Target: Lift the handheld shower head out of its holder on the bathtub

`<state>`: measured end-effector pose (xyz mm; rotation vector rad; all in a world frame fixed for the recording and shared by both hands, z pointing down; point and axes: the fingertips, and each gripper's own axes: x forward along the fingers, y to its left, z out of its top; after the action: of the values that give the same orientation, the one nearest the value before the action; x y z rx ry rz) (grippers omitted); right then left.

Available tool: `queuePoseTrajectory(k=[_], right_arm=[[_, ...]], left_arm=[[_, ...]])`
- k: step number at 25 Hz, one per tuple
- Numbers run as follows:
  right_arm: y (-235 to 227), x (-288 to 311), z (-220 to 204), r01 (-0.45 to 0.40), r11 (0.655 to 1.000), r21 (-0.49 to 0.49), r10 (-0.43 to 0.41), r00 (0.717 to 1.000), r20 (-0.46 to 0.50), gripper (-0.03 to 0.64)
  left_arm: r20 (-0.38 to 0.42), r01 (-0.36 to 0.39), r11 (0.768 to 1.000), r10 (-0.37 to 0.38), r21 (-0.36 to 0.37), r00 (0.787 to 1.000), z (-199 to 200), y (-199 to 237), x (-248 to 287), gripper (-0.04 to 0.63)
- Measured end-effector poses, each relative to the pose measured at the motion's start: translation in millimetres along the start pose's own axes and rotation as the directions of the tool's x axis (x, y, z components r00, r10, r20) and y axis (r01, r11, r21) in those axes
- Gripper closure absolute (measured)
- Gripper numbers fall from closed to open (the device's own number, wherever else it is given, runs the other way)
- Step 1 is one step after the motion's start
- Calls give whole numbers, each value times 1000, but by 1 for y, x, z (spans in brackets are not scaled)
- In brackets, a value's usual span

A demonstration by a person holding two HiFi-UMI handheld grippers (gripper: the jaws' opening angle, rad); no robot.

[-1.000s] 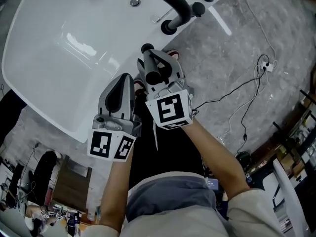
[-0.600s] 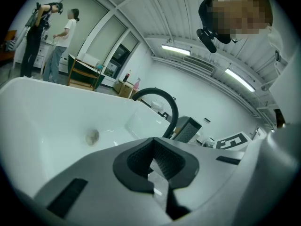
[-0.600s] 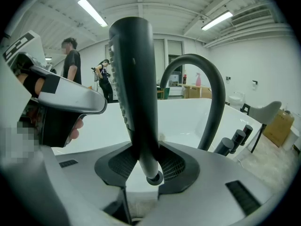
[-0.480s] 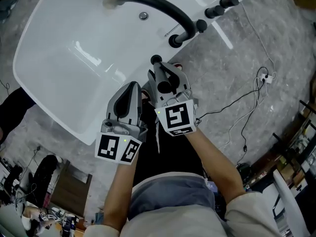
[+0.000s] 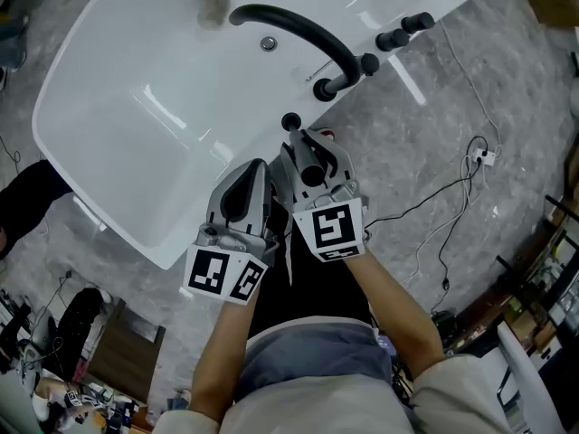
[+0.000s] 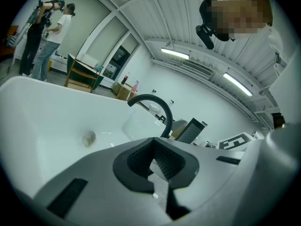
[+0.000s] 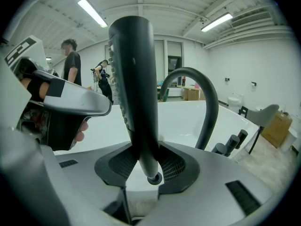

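Little has changed beyond the head view sliding to show more bathtub (image 5: 127,143). The right gripper (image 7: 146,166) stays clenched on the shower head (image 7: 134,79), clear of its holder (image 5: 290,121) at 11 o'clock. The left gripper (image 6: 157,164) is closed on nothing. The lift looks done.

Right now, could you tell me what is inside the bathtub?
Only a small round metal fitting and a blurry greyish spot show inside the bathtub; the left tongs hide part of its near edge.

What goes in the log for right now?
right claw: shut on shower head | left claw: shut, empty | shower head: held beside faucet
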<state>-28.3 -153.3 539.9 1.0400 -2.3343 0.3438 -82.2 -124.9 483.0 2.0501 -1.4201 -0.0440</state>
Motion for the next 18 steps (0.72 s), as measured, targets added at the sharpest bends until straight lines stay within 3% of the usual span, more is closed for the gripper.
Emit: queuePoseTrajectory(k=[18], right_arm=[[-2,-41,41,28,999,26,-28,999,32,471]], left_arm=[[45,22,1000,-21,-11,999,32,-16,-17,591]])
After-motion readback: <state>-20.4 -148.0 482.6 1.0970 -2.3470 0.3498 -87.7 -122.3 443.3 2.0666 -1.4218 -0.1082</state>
